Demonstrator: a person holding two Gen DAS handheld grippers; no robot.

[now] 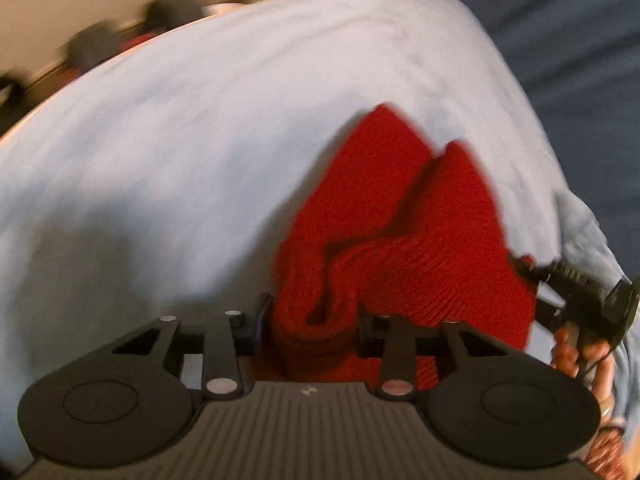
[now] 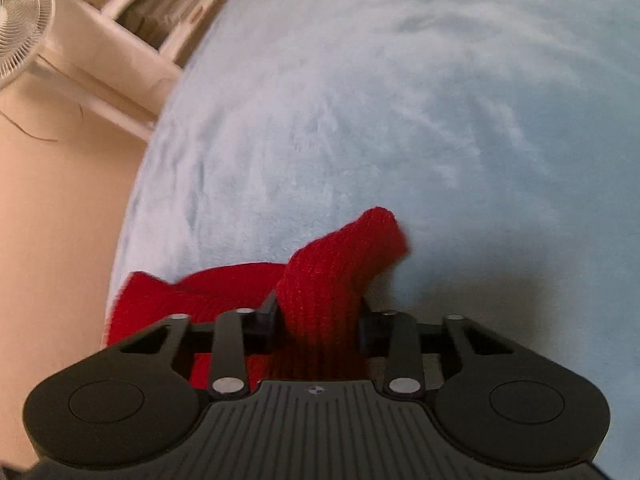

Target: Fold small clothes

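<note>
A red knitted garment (image 1: 400, 216) lies partly lifted over a pale blue blanket (image 1: 180, 140). My left gripper (image 1: 312, 320) is shut on one bunched edge of it. My right gripper (image 2: 320, 320) is shut on another edge of the red garment (image 2: 320, 272), and a loose red flap sticks up above the fingers. In the left wrist view the right gripper (image 1: 568, 296) shows at the right edge, held by a hand, touching the garment's far side. The fingertips of both grippers are hidden in the knit.
The pale blue blanket (image 2: 400, 100) covers the surface. A dark blue cloth (image 1: 568, 40) lies beyond its right side. A white fan (image 2: 20, 20) and a white shelf unit (image 2: 152, 12) stand off the blanket's left edge. Dark blurred items (image 1: 92, 44) sit on the floor.
</note>
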